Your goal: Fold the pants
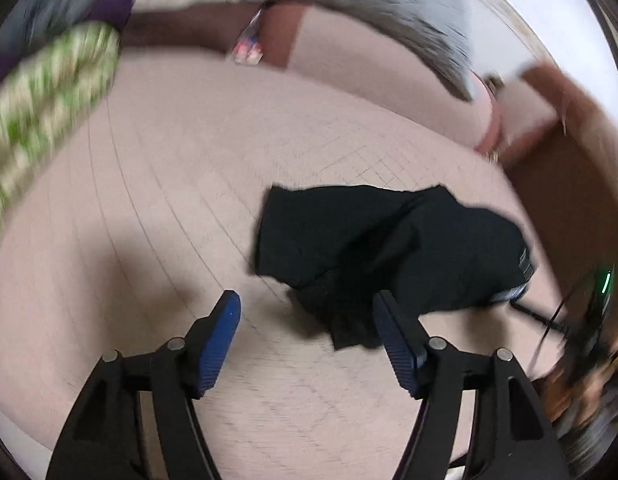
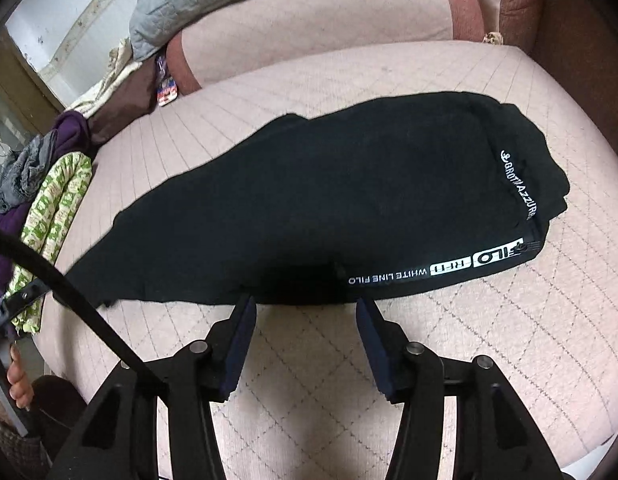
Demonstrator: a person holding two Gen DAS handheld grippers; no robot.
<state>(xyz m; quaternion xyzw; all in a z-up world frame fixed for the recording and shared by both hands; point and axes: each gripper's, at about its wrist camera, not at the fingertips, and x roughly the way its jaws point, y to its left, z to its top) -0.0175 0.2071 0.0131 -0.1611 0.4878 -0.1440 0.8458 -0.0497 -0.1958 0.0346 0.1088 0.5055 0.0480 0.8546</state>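
Black pants (image 2: pixel 317 208) lie beside green patterned cloth (image 2: pixel 53 216), purple garment (image 2: pixel 71 134).

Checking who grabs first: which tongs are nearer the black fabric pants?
Right. The right tongs sit open at the black fabric pants' near edge; the left tongs hang open above the pink quilted cushion, beside them.

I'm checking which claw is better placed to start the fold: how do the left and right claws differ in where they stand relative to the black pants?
The right claw faces the long side edge of the black pants, fingertips right at that edge; the left claw comes at a crumpled end, one fingertip overlapping the cloth. The right wrist view is sharp; the left wrist view is motion-blurred. Both claws are open, holding nothing, above the pink quilted cover.
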